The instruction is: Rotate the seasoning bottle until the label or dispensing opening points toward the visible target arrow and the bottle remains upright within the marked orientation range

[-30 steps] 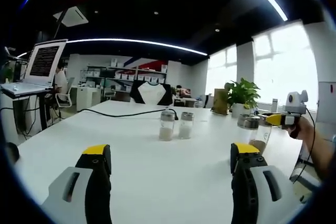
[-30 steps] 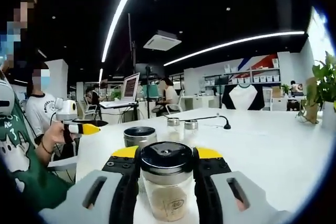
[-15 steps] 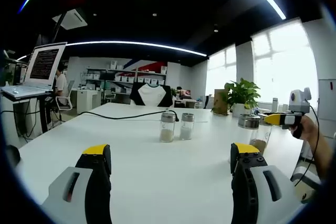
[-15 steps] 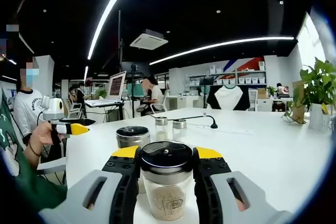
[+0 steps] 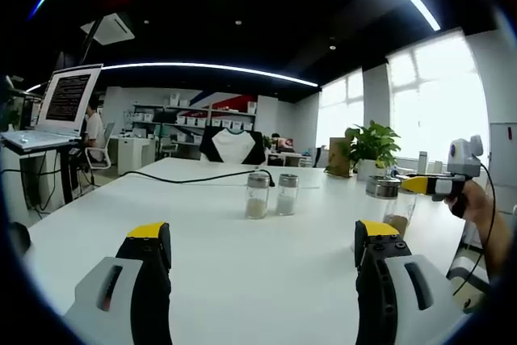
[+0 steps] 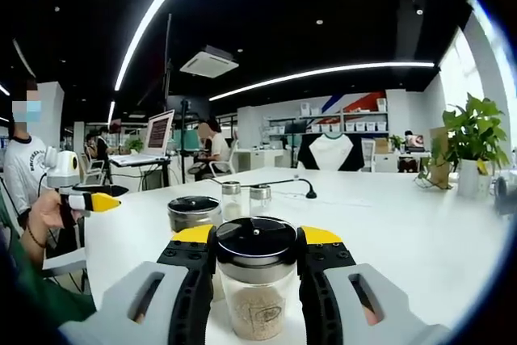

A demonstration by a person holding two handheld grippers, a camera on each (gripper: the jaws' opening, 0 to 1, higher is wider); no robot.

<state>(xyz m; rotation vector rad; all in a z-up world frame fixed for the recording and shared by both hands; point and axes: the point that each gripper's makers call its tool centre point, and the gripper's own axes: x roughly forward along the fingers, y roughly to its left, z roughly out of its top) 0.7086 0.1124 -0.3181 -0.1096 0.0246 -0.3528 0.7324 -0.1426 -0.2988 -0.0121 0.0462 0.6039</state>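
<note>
One clear glass seasoning bottle (image 6: pixel 257 292) with a black and steel lid, part full of pale grains, stands upright on the white table (image 6: pixel 404 224), clamped at its lid between the yellow-tipped jaws of the right gripper (image 6: pixel 257 241). The turning step looks to be in hand; no target arrow is visible, so the next twist likely needs a slow, level wrist. A second steel-lidded jar (image 6: pixel 194 213) sits just behind. The left gripper (image 5: pixel 262 240) hovers wide apart, empty, facing two small shakers (image 5: pixel 271 194).
</note>
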